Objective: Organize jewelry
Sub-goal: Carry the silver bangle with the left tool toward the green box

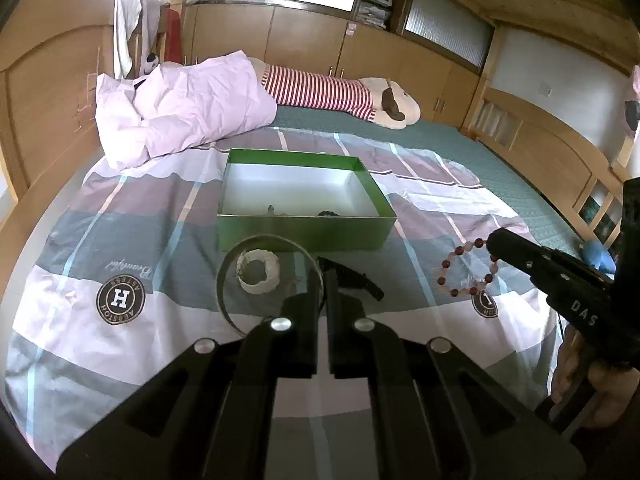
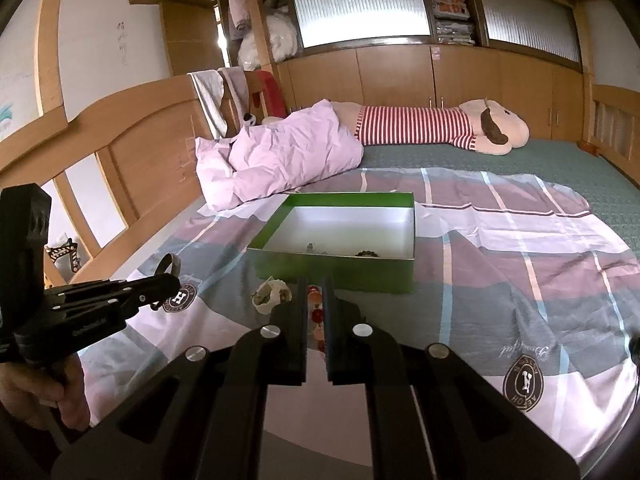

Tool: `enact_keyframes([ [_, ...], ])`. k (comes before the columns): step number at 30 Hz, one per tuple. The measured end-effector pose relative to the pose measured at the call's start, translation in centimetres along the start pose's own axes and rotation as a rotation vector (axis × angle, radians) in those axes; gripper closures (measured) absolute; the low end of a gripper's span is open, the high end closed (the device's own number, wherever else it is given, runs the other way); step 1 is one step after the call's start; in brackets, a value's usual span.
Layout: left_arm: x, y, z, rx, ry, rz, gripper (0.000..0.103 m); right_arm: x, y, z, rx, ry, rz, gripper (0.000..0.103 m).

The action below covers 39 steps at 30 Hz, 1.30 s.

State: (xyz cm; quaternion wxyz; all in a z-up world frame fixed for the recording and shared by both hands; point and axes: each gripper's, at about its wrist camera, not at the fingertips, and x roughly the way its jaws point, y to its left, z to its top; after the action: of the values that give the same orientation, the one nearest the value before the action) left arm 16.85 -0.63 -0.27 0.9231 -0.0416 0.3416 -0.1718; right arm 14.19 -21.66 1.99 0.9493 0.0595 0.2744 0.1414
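— From the left wrist view, what is going on?

— The left gripper [image 1: 323, 276] is pinching a thin metal bangle [image 1: 269, 285], its fingers clenched on the rim at the right. The hoop is hanging just in front of the green box [image 1: 304, 236], with a white beaded bracelet [image 1: 259, 273] lying on the checked bedsheet [image 1: 120, 240] behind it. Off to the right, the right gripper [image 1: 493, 240] is gripping a red and pink bead bracelet [image 1: 468, 268] that is dangling from its tip.

— And the right wrist view?

— The same beads [image 2: 315, 312] are sitting clamped between the nearly closed fingers of the right gripper [image 2: 315, 300]. The left gripper [image 2: 170, 283] is showing at the left with the bangle [image 2: 170, 266] sticking up from it. A few dark pieces [image 2: 366, 254] are already lying in the box [image 2: 332, 272].

— So which step?

— Both seem to be carrying pieces to the box. I'd judge the next move is bringing each over the near wall, then loosening the fingers so the piece drops inside.
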Motion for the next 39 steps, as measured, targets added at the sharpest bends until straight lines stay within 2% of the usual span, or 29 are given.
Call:
enact_keyframes([
  [39, 0.55, -0.05, -0.71, 0.02, 0.03, 0.0, 0.099, 0.15, -0.3, -0.08, 0.003, 0.006, -0.002, 0.096],
])
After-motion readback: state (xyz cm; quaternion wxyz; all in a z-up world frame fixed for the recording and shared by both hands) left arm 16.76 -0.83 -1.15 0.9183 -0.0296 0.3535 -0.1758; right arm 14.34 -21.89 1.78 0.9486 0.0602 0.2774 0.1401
